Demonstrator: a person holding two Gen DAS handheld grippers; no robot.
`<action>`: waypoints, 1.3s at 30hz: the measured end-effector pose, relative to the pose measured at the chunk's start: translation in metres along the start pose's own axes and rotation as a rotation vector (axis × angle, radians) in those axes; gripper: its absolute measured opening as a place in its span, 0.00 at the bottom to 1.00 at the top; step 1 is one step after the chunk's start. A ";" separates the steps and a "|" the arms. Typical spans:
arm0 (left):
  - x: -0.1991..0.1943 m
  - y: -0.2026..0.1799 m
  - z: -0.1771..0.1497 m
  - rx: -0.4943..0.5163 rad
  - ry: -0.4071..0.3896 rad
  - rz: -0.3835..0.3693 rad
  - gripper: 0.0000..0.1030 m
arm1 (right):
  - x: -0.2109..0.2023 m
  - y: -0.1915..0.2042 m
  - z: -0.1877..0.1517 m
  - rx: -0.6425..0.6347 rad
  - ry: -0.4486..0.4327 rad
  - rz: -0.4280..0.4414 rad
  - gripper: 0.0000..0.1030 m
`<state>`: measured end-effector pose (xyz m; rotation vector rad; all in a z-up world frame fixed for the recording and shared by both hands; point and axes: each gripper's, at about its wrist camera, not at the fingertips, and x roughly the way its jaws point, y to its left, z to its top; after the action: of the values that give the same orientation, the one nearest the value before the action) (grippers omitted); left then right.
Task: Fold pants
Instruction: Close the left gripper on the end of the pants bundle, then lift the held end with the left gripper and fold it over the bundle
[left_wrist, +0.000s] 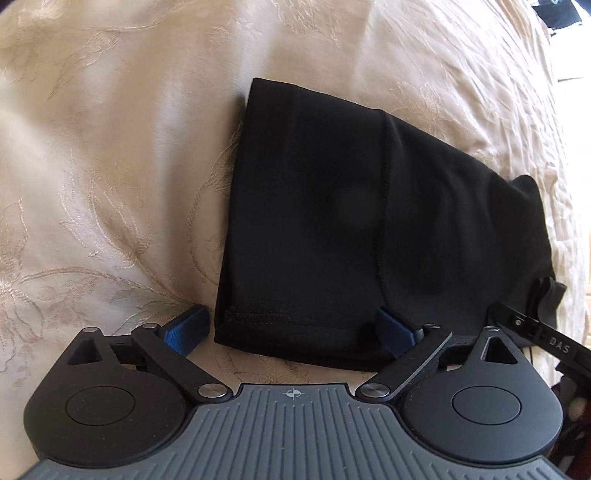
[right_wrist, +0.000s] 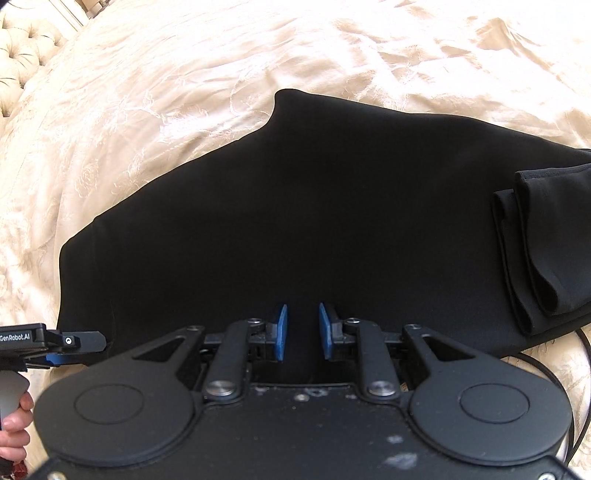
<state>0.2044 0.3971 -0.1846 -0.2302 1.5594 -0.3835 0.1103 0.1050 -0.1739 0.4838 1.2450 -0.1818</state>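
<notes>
The black pants (left_wrist: 332, 221) lie folded into a thick stack on a cream embroidered bedspread (left_wrist: 110, 147). My left gripper (left_wrist: 291, 328) stands wide open across the stack's near hem. Its left blue pad is off the cloth and its right pad rests at the cloth's edge, with nothing pinched. In the right wrist view the pants (right_wrist: 295, 203) fill the middle, with folded leg ends (right_wrist: 535, 251) at the right. My right gripper (right_wrist: 303, 332) has its blue pads close together on a fold of the black cloth. The left wrist view shows cloth bunched up at its tip (left_wrist: 550, 295).
The bedspread (right_wrist: 184, 92) spreads all round the pants. A tufted headboard (right_wrist: 22, 48) is at the far left corner. A black cable (right_wrist: 576, 350) loops by the pants' right end. A person's hand (right_wrist: 14, 417) holds the left gripper's (right_wrist: 74, 341) handle.
</notes>
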 end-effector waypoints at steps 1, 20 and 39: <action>-0.001 -0.003 -0.001 0.005 -0.011 0.004 0.91 | 0.000 0.000 0.001 0.001 0.001 0.000 0.22; -0.022 -0.031 -0.025 -0.110 -0.205 0.078 0.38 | 0.010 0.000 -0.005 -0.019 0.032 0.012 0.22; -0.022 -0.046 -0.010 -0.156 -0.298 0.076 0.32 | 0.011 0.005 -0.015 -0.038 0.026 0.005 0.22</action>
<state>0.1910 0.3645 -0.1468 -0.3321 1.3003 -0.1585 0.1034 0.1177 -0.1859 0.4576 1.2703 -0.1482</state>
